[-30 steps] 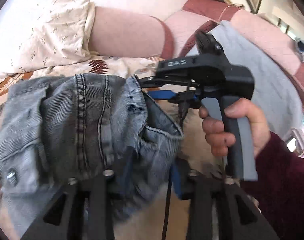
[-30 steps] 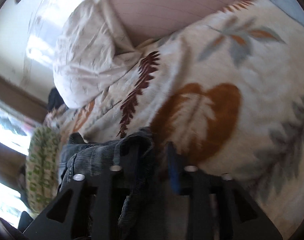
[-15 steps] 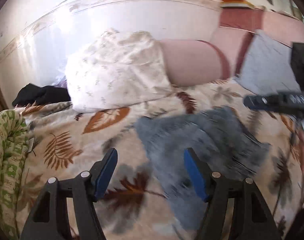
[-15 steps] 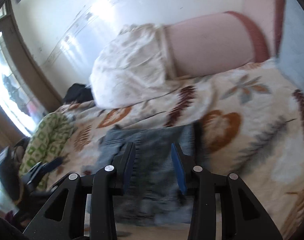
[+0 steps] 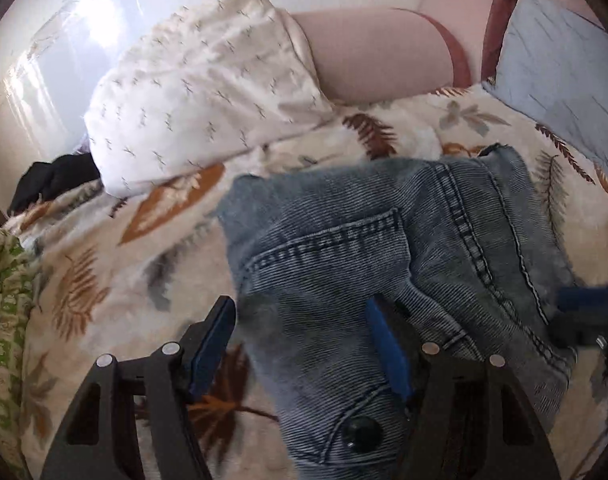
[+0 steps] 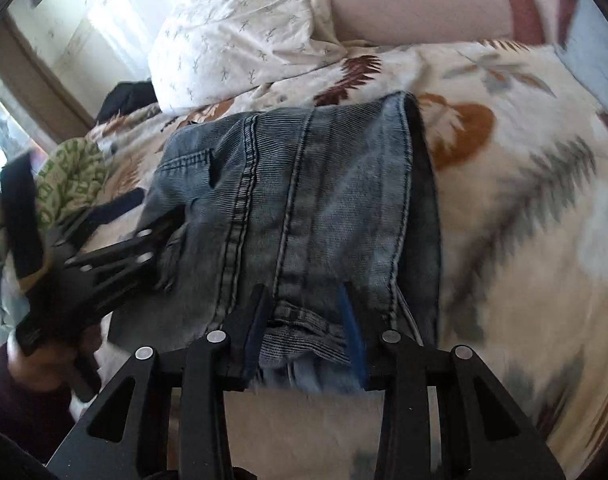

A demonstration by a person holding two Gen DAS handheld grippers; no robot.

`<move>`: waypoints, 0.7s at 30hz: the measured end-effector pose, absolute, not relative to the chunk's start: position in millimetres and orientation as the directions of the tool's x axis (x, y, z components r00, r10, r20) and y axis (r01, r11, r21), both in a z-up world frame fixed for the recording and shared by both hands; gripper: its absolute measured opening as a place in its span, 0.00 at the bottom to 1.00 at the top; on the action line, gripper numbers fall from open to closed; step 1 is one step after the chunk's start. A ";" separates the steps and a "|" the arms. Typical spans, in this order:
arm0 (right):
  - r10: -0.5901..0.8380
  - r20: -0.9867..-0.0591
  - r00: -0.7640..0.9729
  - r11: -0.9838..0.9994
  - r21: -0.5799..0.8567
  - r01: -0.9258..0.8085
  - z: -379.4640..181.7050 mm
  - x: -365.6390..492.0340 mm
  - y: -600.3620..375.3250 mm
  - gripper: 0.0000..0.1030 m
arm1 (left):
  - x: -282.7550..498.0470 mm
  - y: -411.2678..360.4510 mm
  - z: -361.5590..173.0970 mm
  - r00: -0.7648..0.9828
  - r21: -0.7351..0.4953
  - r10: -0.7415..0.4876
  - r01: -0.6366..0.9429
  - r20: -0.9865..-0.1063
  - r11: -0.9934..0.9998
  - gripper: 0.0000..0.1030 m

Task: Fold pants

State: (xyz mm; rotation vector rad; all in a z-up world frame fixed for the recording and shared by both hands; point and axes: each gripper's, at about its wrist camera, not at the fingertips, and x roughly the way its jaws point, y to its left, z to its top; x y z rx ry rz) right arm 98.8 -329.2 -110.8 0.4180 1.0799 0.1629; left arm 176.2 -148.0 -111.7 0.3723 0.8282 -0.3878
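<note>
The blue jeans [image 5: 344,248] lie folded on the leaf-print blanket [image 5: 104,272], back pocket up. My left gripper [image 5: 300,344] hovers over their near left corner, its jaws wide apart; one pad [image 5: 384,348] is above the denim and nothing is gripped. A blurred part of my right gripper [image 5: 584,312] shows at the jeans' right edge. In the right wrist view the jeans [image 6: 324,184] stretch away from my right gripper [image 6: 304,328], whose jaws are closing on a bunch of denim at the near edge. My left gripper [image 6: 144,220], held by a hand [image 6: 44,352], sits at the jeans' left edge.
A white patterned pillow [image 5: 208,92], a pink bolster [image 5: 376,52] and a pale blue cushion [image 5: 556,52] line the back of the bed. Black clothing [image 5: 52,176] and a green patterned cloth [image 5: 4,320] lie at the left.
The left gripper let go of the jeans and opened wide. The jeans came down from the air onto the blanket. The right gripper kept its hold and swung down over them.
</note>
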 end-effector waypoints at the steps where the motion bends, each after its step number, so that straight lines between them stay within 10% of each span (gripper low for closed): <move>1: 0.336 -0.816 0.471 0.905 0.418 0.079 -111.7 93.0 -330.3 0.33 | 177.1 -149.8 -114.3 0.612 0.167 -0.184 0.470 -0.769 0.867 0.68; 11: 0.413 -0.805 0.426 0.851 0.508 0.133 -102.8 89.4 -346.7 0.36 | 177.4 -117.5 -102.1 0.536 -0.007 -0.261 0.429 -0.803 0.903 0.70; 21: 0.284 -0.711 0.643 0.856 0.490 0.164 -70.3 160.1 -353.0 0.42 | 134.3 -118.9 -105.9 0.603 0.135 -0.227 0.495 -0.765 0.859 0.70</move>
